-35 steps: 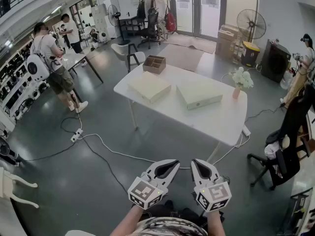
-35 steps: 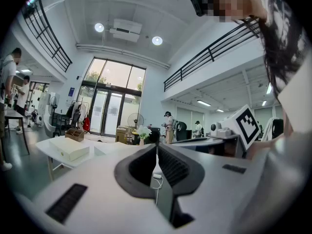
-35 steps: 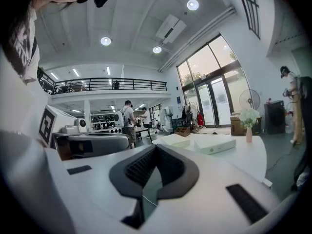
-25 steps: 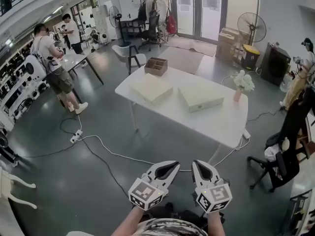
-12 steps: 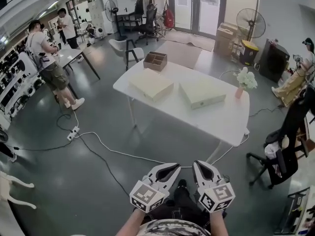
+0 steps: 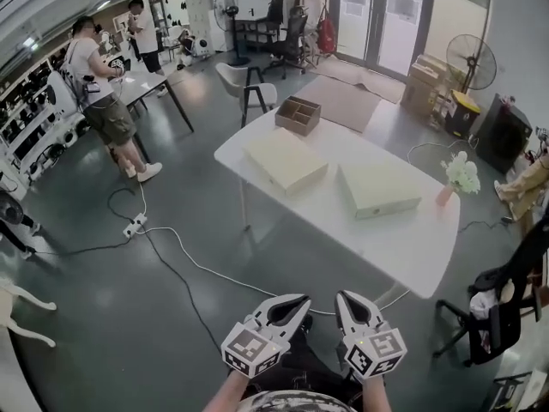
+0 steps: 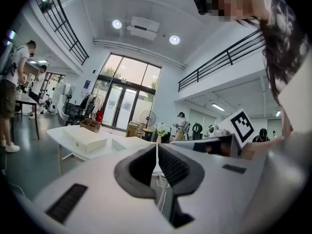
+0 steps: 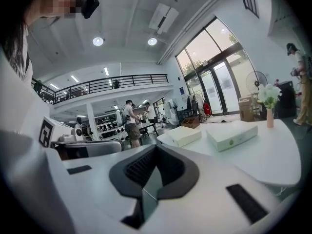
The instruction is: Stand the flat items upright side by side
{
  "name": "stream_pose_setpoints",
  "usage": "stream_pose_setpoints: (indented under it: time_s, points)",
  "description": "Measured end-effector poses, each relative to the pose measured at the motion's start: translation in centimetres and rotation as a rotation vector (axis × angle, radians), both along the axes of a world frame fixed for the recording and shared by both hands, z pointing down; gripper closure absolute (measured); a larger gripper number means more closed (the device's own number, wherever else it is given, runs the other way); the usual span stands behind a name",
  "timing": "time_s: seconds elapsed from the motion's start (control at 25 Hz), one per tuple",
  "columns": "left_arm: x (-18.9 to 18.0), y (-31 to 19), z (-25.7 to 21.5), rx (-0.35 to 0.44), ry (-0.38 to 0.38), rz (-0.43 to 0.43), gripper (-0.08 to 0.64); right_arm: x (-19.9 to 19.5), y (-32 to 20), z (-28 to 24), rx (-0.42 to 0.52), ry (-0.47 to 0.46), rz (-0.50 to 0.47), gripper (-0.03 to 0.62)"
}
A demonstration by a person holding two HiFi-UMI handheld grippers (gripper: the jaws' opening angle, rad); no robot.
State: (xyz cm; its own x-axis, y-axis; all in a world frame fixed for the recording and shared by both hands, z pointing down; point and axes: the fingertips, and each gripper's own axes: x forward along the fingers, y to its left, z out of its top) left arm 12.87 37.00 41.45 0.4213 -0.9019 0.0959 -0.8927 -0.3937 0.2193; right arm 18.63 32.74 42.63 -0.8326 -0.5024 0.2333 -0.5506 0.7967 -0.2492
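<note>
Two flat cream-coloured rectangular boxes lie on their broad faces on the long white table [image 6: 347, 230], side by side with a gap between them. The left cream box [image 6: 286, 160] sits at a slant near the table's far end, and the right cream box [image 6: 380, 187] lies closer to the end with the flowers. The right gripper view shows a small green mark on that box's side face. Both have plain, closed tops.

Just beyond the left box, at the far edge of the table, stands a brown wooden tray [image 6: 298, 115] divided into compartments; what they hold cannot be made out. A slim pink vase [image 6: 443, 196] near the right end holds white flowers.

The left gripper [image 6: 303, 300] and right gripper [image 6: 342, 297] hang low over the grey floor, well apart from the table. Each has its jaws pressed together with nothing between them.
</note>
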Motion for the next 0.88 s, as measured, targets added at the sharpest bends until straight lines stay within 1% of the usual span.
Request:
stream_pose_setpoints:
  time_s: [0.16, 0.24, 0.36, 0.48, 0.6, 0.68, 0.88]
  points:
    - [-2.6, -5.2, 1.0, -0.017, -0.033, -0.023, 0.54, -2.4, -6.2, 1.5, -0.013, 0.002, -0.018, 0.594]
    - [-3.9, -8.4, 0.8, -0.024, -0.045, -0.036, 0.54, -3.5, -9.3, 1.1, -0.008, 0.006, -0.027, 0.594]
    - [-5.6, -13.5, -0.3, -0.012, -0.063, -0.037, 0.54, -4.7, -14.3, 0.3, 0.006, -0.002, -0.028, 0.594]
    - [-6.1, -18.3, -1.1, 0.004, -0.122, -0.018, 0.54, -5.3, -19.1, 0.4, -0.002, -0.011, -0.01, 0.594]
    - [-6.1, -21.6, -1.3, 0.0, -0.168, 0.002, 0.54, -5.7, -22.6, 0.7, -0.012, -0.019, -0.001, 0.594]
    - [-6.3, -23.0, -1.1, -0.014, -0.169, 0.004, 0.54, -6.1, -24.2, 0.7, -0.019, -0.027, -0.002, 0.594]
    - [-5.9, -25.0, -0.1, -0.041, -0.119, 0.005, 0.54, -6.2, -26.5, 1.2, -0.033, -0.032, -0.002, 0.594]
